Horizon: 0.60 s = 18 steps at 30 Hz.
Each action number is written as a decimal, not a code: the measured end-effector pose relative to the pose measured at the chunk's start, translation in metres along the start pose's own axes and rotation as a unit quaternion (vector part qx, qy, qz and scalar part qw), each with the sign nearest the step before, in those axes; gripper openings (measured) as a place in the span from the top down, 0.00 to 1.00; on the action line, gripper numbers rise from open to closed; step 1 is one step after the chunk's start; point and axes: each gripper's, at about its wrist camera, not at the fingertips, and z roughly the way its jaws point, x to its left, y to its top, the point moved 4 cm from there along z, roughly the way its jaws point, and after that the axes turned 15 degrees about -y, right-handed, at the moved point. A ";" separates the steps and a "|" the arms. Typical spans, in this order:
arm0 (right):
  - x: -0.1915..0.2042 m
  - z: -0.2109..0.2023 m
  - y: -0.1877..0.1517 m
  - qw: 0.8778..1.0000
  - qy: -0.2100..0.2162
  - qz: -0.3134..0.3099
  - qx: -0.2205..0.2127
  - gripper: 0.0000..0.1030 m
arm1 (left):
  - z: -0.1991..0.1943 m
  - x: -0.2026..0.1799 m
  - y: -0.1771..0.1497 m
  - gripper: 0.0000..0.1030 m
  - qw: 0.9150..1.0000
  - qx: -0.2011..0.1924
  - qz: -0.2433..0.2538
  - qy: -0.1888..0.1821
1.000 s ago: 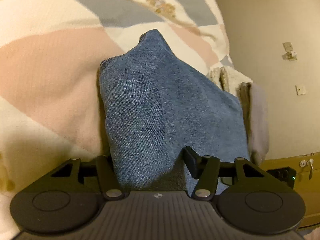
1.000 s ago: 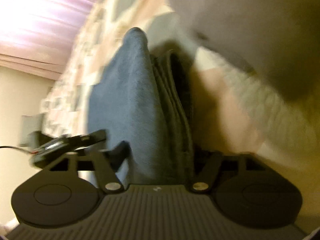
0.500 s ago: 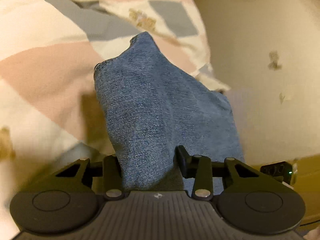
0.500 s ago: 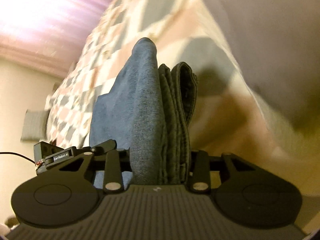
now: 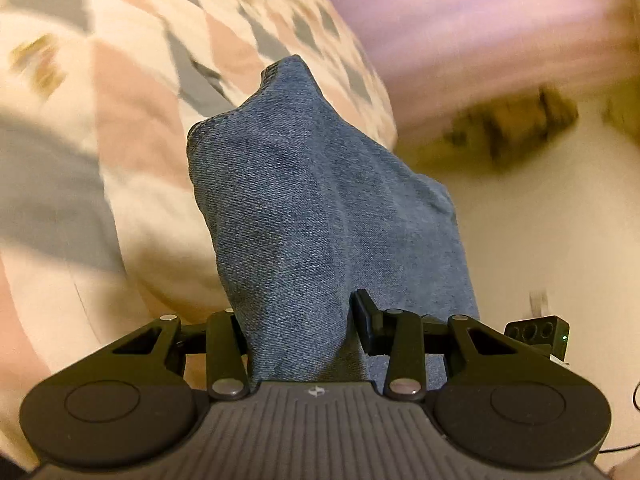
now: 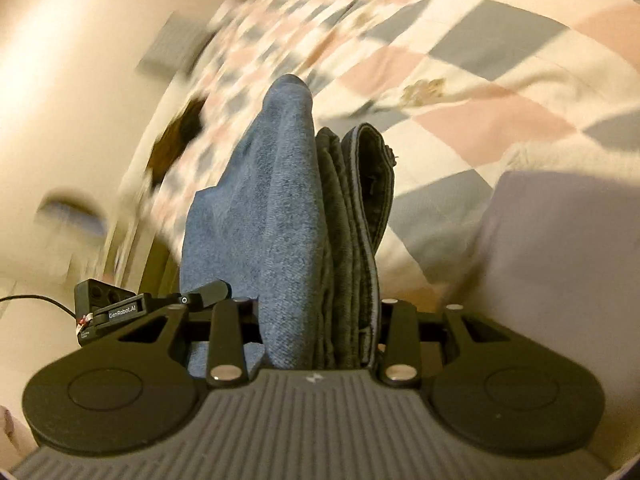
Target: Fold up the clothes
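Observation:
A folded bundle of blue denim jeans (image 5: 320,208) is held between both grippers, lifted above the bed. My left gripper (image 5: 298,332) is shut on one end of the jeans; the cloth fills the space between its fingers. My right gripper (image 6: 316,328) is shut on the other end of the jeans (image 6: 280,208), where the grey inner layers and waistband (image 6: 368,200) show as stacked folds. The other gripper's camera block shows at the edge of each view (image 6: 104,312).
A bedspread with pink, grey and cream diamonds (image 6: 460,92) lies below and behind. A pale lilac folded item (image 6: 560,260) sits on the bed at right. A cream wall (image 5: 540,220) and purple curtain (image 5: 460,12) are blurred at right in the left wrist view.
Both grippers have swung round with the jeans held between them; the background has shifted fast and is blurred. The grip on the jeans has stayed the same.

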 end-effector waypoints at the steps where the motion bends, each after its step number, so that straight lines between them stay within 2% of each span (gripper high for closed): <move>1: -0.003 -0.010 0.007 1.000 0.003 -0.024 0.017 0.67 | 0.003 -0.008 -0.022 0.63 1.000 -0.025 -0.012 0.004; 4: -0.009 -0.018 0.034 0.995 0.009 -0.077 0.064 0.67 | 0.018 -0.029 -0.076 0.63 0.995 -0.080 -0.052 0.009; 8: -0.024 -0.033 0.038 0.990 0.026 -0.099 0.097 0.67 | 0.037 -0.062 -0.118 0.64 0.989 -0.135 -0.045 0.027; 11: -0.034 -0.034 0.043 0.986 0.035 -0.117 0.111 0.67 | 0.044 -0.071 -0.138 0.64 0.983 -0.173 -0.048 0.028; 14: -0.040 -0.013 0.054 0.981 0.033 -0.145 0.122 0.67 | 0.053 -0.072 -0.155 0.64 0.978 -0.197 -0.056 0.030; 18: -0.049 0.000 0.065 0.972 0.039 -0.177 0.149 0.67 | 0.062 -0.074 -0.176 0.64 0.967 -0.239 -0.074 0.044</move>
